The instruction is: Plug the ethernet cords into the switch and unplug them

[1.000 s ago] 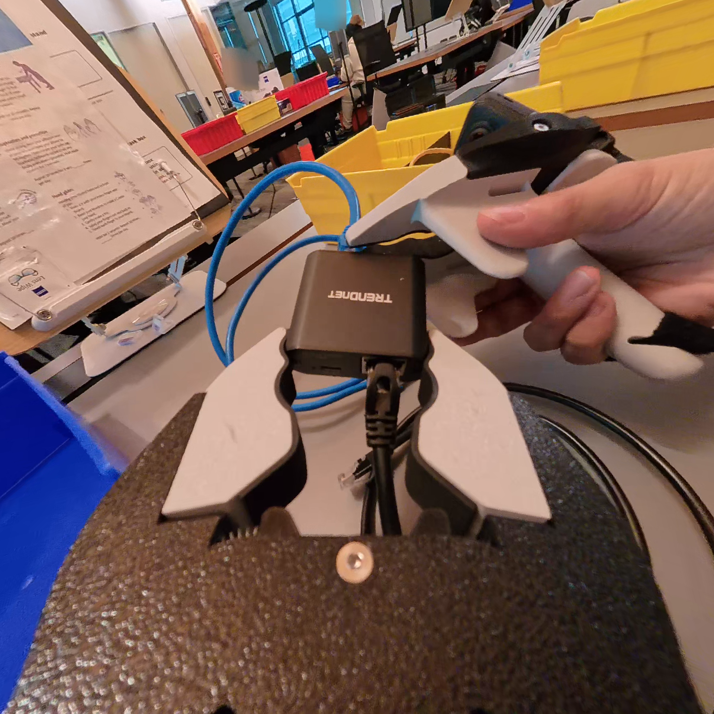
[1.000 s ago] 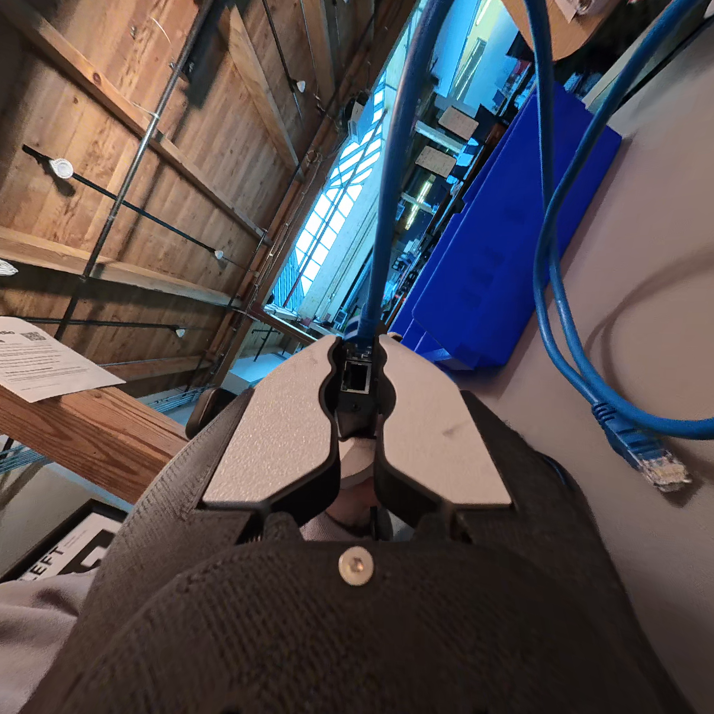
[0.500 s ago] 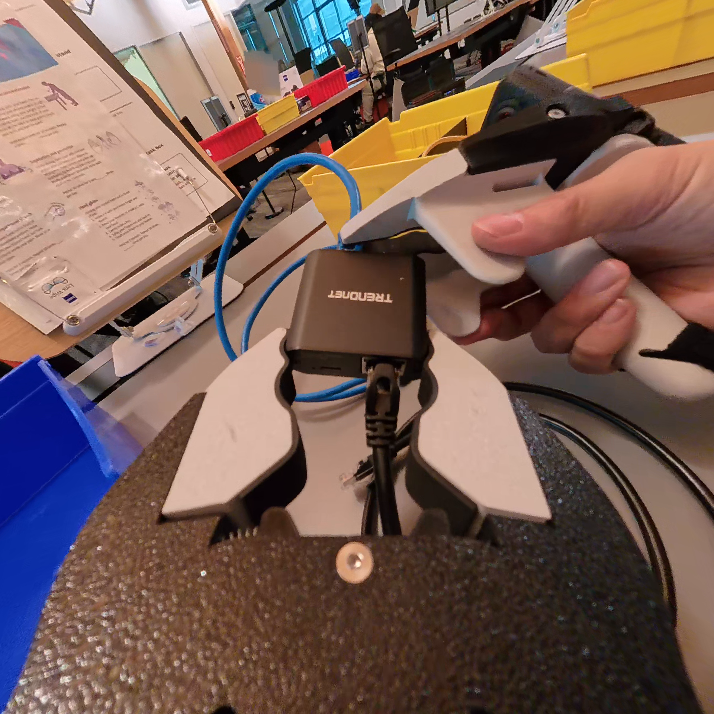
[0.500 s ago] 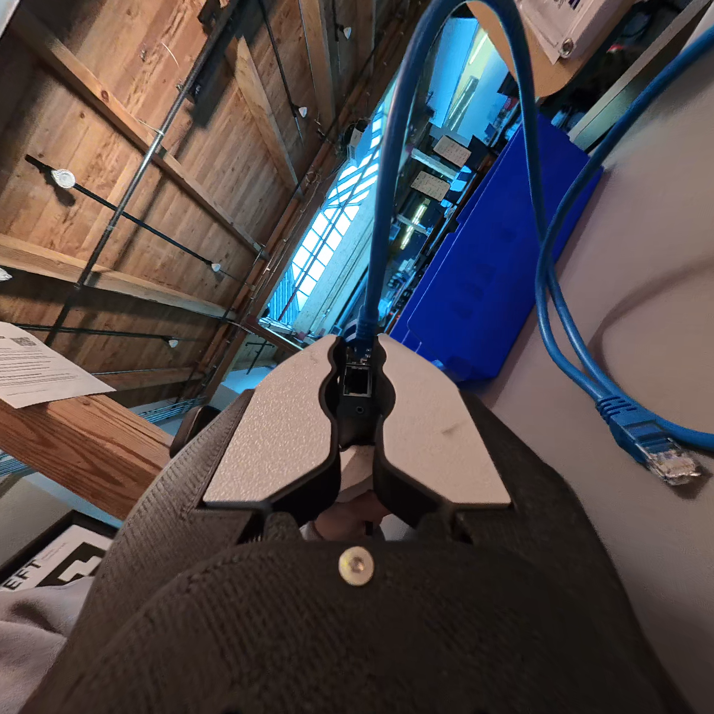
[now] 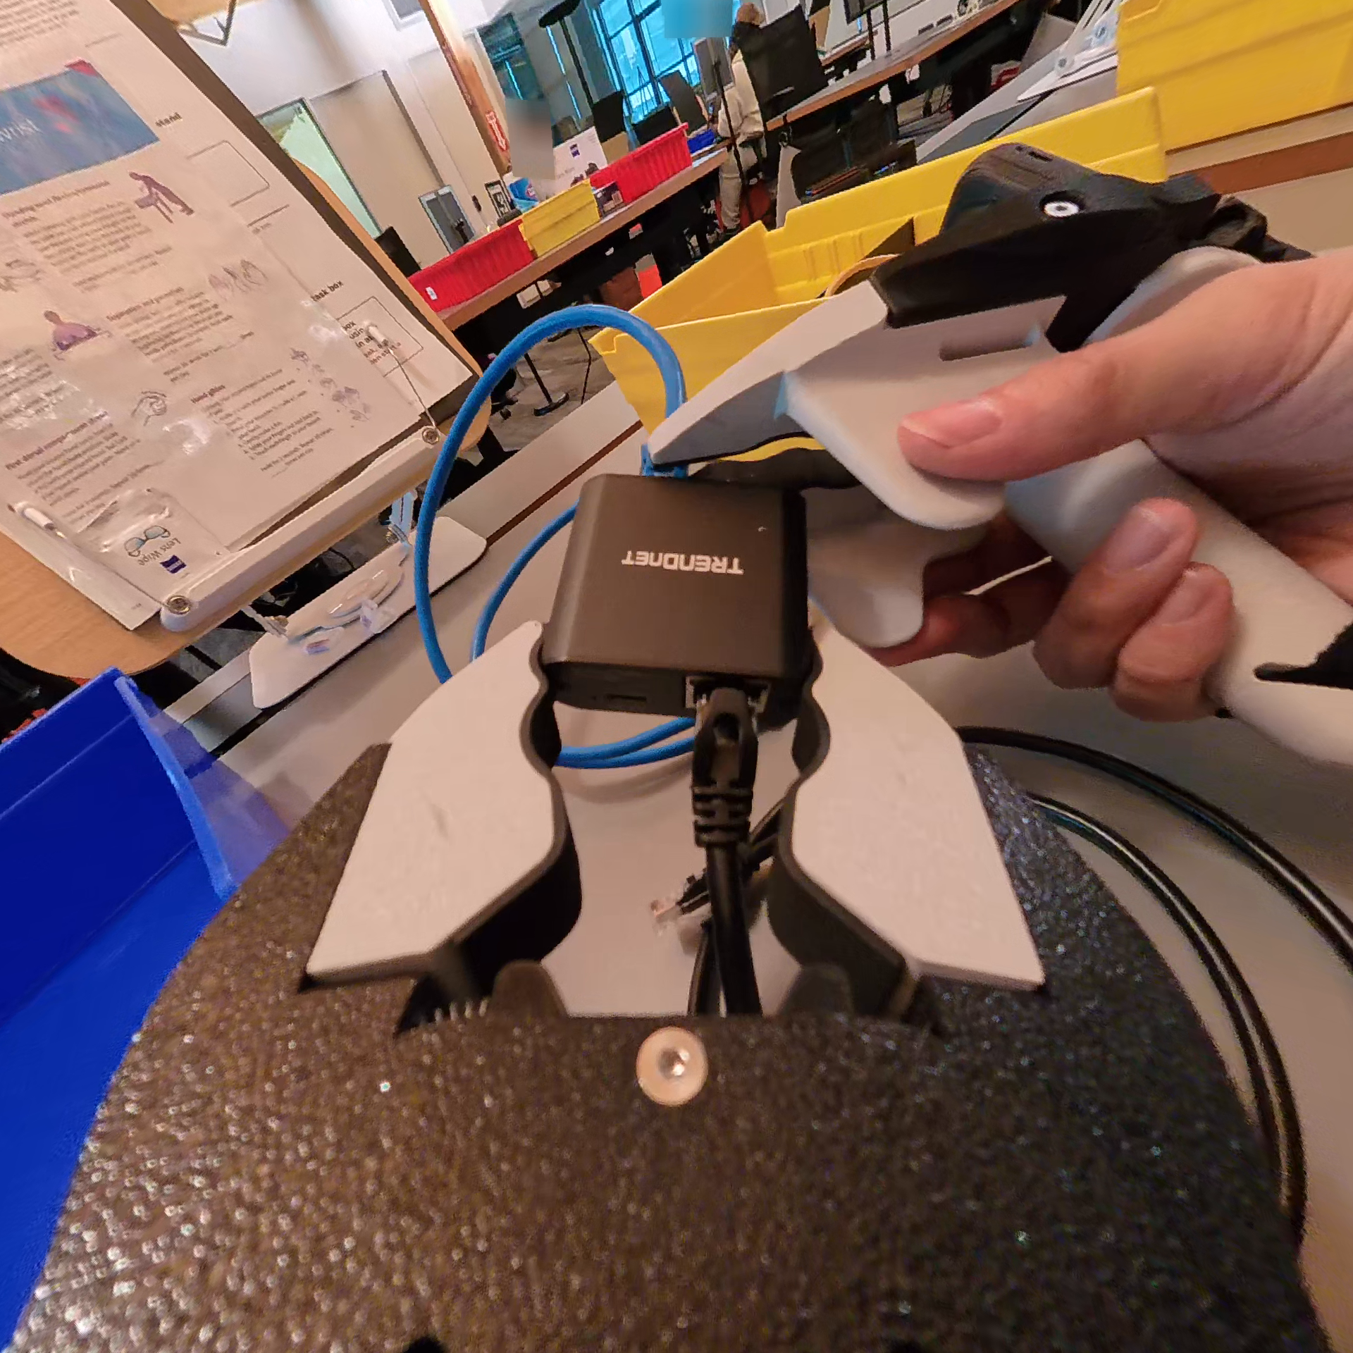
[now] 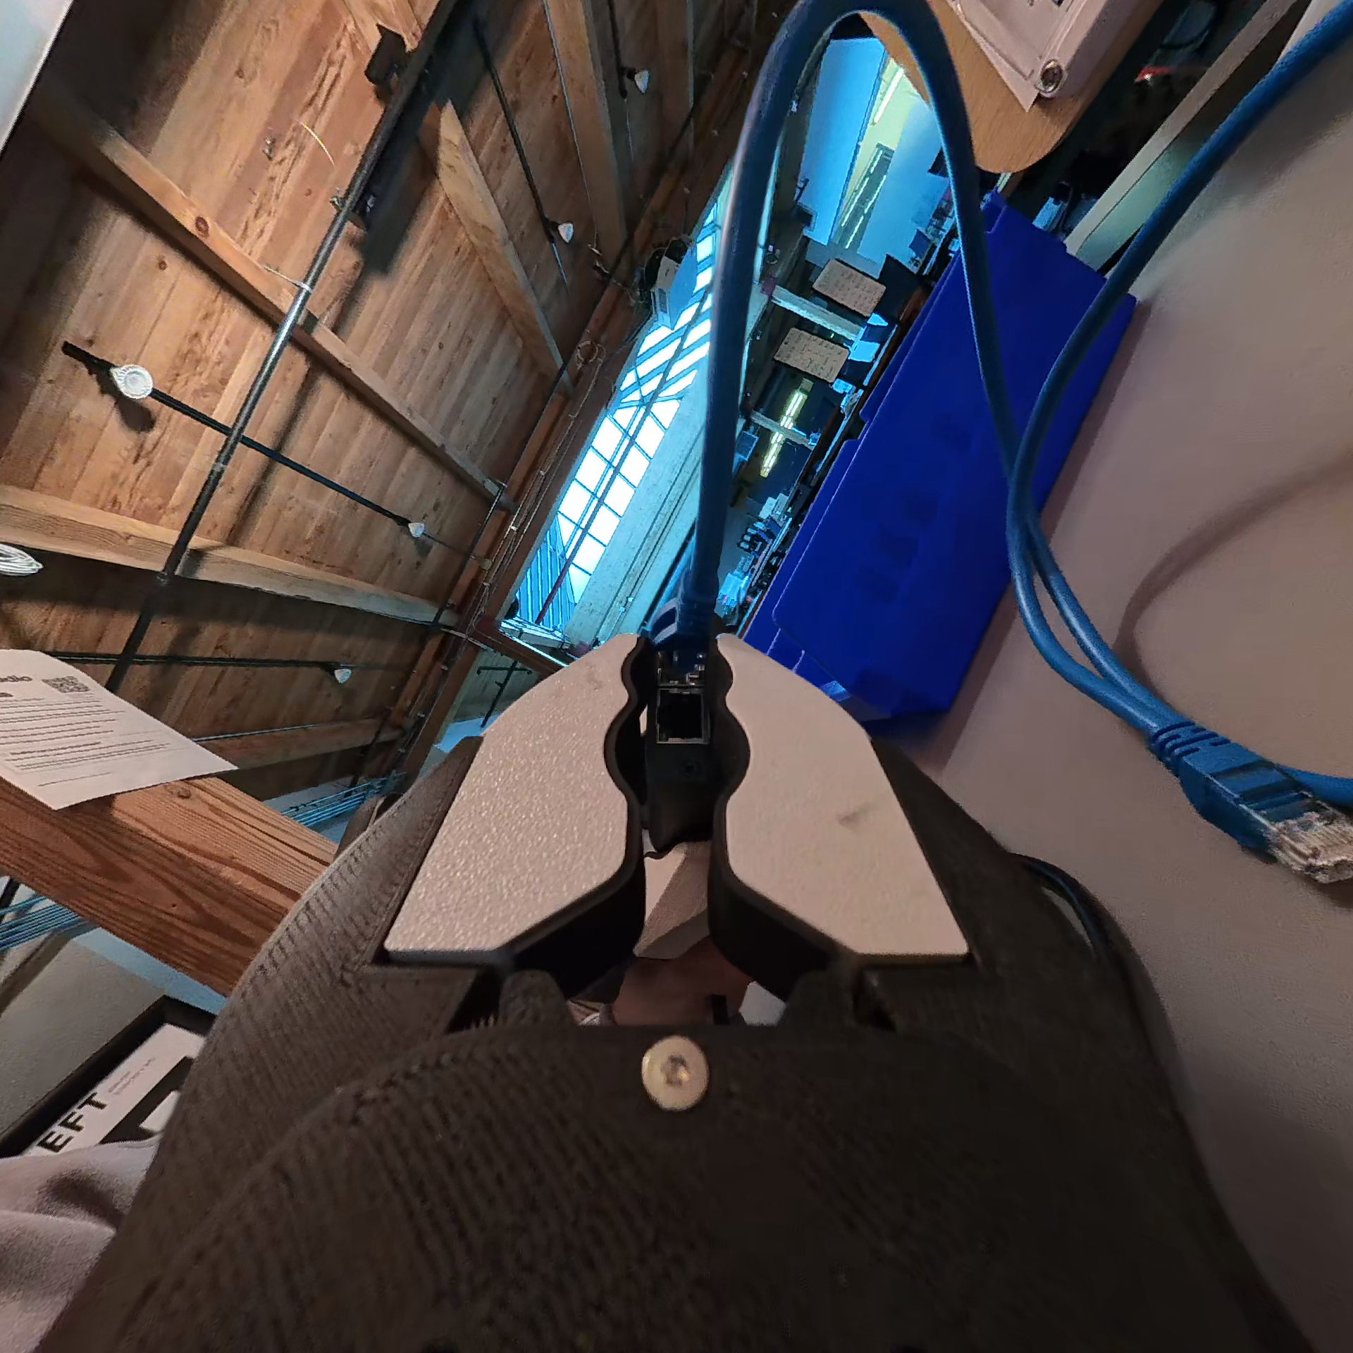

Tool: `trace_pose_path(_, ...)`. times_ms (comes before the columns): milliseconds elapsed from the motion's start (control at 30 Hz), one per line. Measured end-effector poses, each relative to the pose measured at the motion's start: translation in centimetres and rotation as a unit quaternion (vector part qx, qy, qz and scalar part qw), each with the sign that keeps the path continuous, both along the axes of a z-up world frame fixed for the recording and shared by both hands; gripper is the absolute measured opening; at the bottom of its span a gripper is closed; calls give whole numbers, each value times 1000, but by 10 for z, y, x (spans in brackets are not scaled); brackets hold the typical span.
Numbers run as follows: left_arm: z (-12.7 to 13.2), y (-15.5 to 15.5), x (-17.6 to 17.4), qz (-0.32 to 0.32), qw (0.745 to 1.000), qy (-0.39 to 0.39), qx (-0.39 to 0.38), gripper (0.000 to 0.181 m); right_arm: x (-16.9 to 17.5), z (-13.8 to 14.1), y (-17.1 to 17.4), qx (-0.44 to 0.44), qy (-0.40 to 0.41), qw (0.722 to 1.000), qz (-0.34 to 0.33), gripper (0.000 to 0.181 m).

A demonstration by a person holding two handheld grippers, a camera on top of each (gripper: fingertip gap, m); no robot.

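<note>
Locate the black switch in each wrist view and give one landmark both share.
Left wrist view: switch at centre, clamped between the left claw tips.
Right wrist view: switch at centre, seen end-on between the right claw fingers.
Shared landmark: blue cord looping from the switch.

Bright, even indoor light; blue daylight glows through far windows (image 6: 622, 476); wide-angle bending and blur at edges.

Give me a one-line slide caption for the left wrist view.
Left gripper clamps the black switch, black cord plugged in front, as the right gripper grips the blue cord behind it.
</note>
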State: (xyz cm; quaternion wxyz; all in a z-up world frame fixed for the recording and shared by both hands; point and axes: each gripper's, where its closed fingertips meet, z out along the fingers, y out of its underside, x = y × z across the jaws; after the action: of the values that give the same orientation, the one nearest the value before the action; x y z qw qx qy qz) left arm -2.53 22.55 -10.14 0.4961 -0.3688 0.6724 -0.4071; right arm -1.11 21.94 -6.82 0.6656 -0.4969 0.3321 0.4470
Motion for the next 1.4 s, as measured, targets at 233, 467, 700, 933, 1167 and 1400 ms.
trace_pose_path(233,2,-1,-1,-3,1000,-5,-3,62,-2,1,-1,-2,-46,999,-5,14)
trace_pose_path(467,2,-7,0,-12,1000,-16,-11,62,-5,5,-6,-13,-161,986,-38,14)
trace_pose_path(700,12,-11,-1,-18,999,-39,-32,62,-7,14,-9,-2,-204,978,-41,14)
trace_pose_path(933,17,-13,-1,-2,998,-55,-20,62,-8,19,-12,1,-239,970,-43,15)
trace_pose_path(1167,20,-9,-3,10,996,-84,-6,62,-13,26,-10,15,-198,980,4,13)
trace_pose_path(1400,19,-5,-3,12,997,-77,12,62,-12,23,-6,35,-130,991,10,13)
